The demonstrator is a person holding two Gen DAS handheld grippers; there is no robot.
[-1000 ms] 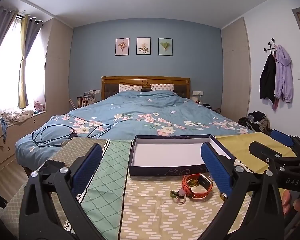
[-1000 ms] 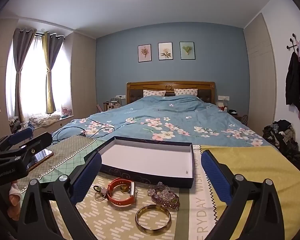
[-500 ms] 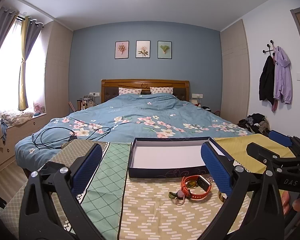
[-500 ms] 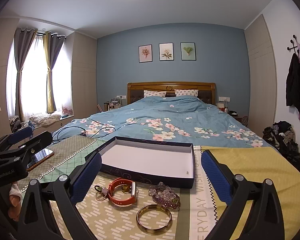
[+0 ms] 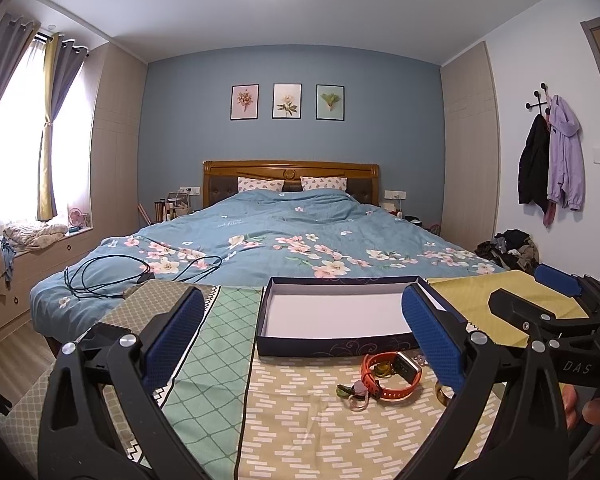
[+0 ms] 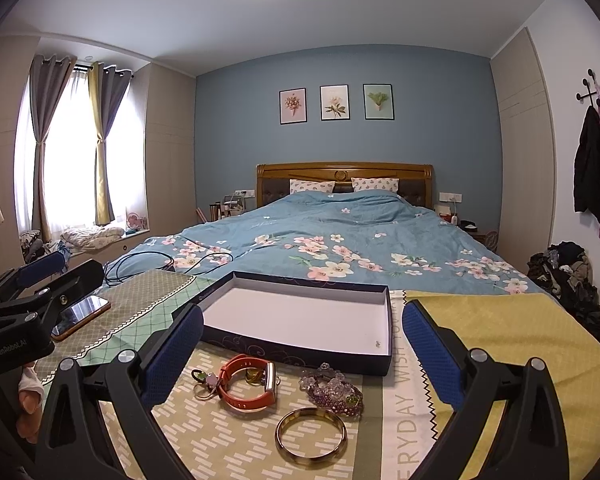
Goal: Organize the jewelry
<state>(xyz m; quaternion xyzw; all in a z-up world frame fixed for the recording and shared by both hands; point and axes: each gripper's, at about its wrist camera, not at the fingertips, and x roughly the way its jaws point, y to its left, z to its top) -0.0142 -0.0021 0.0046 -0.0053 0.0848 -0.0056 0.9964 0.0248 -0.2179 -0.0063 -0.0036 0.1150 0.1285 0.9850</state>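
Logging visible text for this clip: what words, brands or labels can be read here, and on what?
"DAS": white letters on the right gripper's black body, left wrist view; possibly cut off.
"GenRobot.AI": on the left gripper's black body, right wrist view; small, barely readable.
"EVERYDAY" and "WISH YOU": printed along the tablecloth's pale strip; partly hidden, first letter cut.
Framed prints on the wall: no readable text.

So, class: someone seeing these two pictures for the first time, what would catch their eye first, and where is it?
Probably the open, empty dark blue box at the centre of the patterned cloth, with jewelry lying just in front of it: an orange watch, a gold bangle and a beaded bracelet. Behind stretches the bed with its blue floral duvet. Both claws, left and right, are open and hold nothing.
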